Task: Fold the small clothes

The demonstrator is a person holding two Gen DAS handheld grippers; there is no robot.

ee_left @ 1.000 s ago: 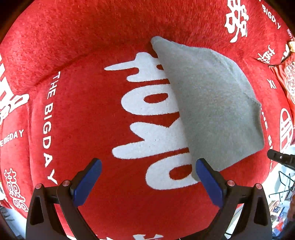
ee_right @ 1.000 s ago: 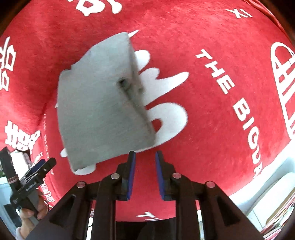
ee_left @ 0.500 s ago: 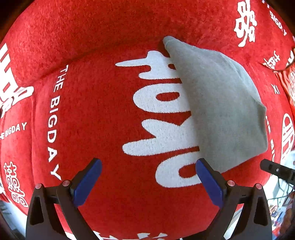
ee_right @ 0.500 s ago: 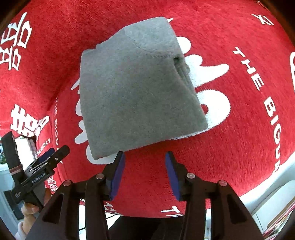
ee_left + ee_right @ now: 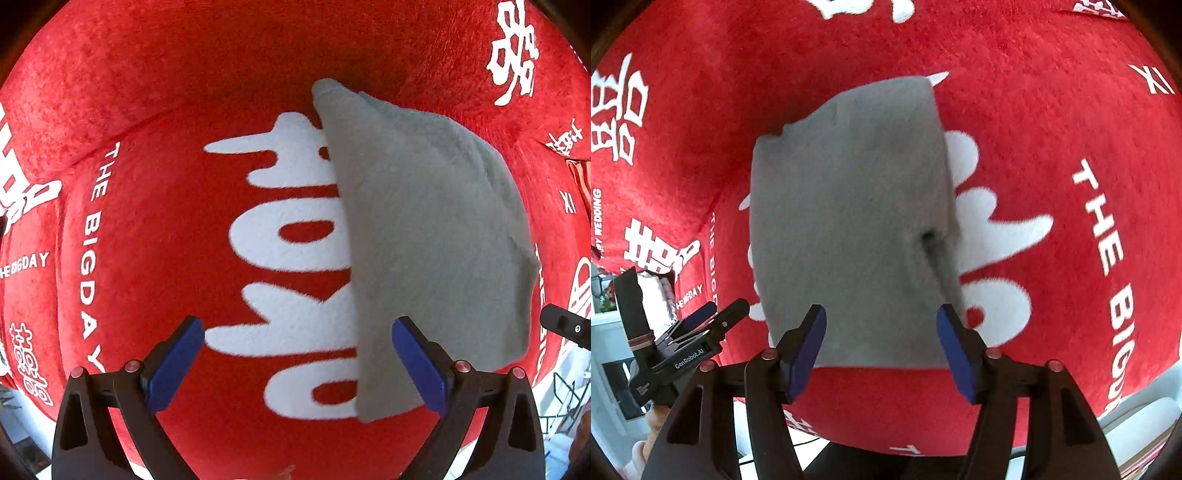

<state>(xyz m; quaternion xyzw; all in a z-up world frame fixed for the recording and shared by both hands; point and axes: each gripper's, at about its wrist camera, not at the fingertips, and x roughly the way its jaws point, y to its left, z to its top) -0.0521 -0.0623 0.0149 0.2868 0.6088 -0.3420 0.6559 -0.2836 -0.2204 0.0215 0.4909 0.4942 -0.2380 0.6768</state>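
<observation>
My left gripper [image 5: 297, 363] is spread wide, its blue pads [image 5: 173, 363] far apart and holding nothing; between them I see only the red plush cover [image 5: 147, 221] with its big white lettering [image 5: 288, 258]. The folded grey garment [image 5: 424, 240] lies flat on that cover, filling the view from about 12 o'clock down to 4 o'clock, and its near corner sits just beside my right-hand pad at 5 o'clock; whether the pad touches the cloth I cannot tell. At 3 o'clock the dark tip of my right gripper [image 5: 565, 326] pokes in from the edge, just beside the garment's far border. From the right wrist camera, my right gripper [image 5: 881, 349] is also released, its pads [image 5: 807, 349] well apart and clasping nothing. The grey garment [image 5: 849, 221] fills the middle of this view, a thick folded block with a small dark pucker on its edge toward 3 o'clock, and its near hem runs across just behind the two pads. The red cover [image 5: 1052, 129] surrounds the cloth on all sides. My left gripper [image 5: 698, 332] shows at 8 o'clock, off the cover's edge and apart from the garment.
</observation>
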